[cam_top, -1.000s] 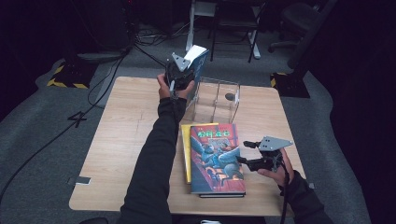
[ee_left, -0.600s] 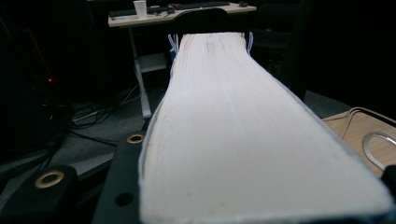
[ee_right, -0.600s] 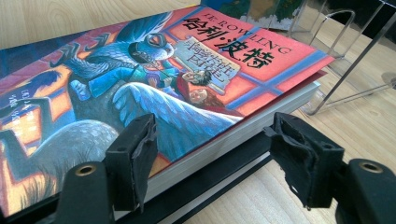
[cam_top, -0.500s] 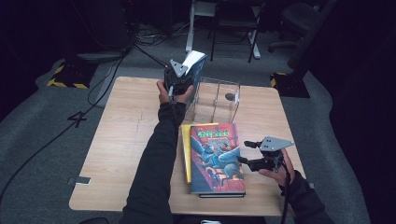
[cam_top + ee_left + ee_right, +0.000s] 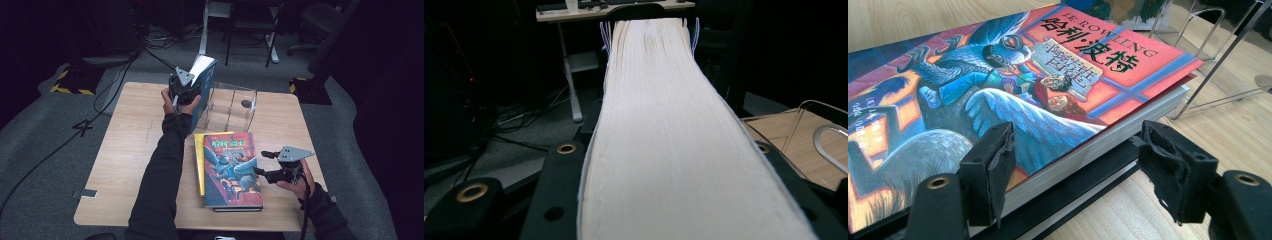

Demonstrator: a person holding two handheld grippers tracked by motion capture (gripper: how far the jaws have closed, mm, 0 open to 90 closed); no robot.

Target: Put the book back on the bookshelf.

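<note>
The left gripper (image 5: 183,89), jaws clamped on a blue book (image 5: 204,85), holds it raised beside the empty clear rack (image 5: 231,105) near the worktop's far edge, not yet slotted, while the right gripper's (image 5: 265,165) jaws stand released around the stacked books (image 5: 231,167) at the near edge.

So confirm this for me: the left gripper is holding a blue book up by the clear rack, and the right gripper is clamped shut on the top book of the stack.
One part is wrong. The right gripper is open, not clamped: the right gripper view shows its jaws spread at the edge of the top book. The rest stands: the left gripper holds the blue book up by the clear rack.
</note>
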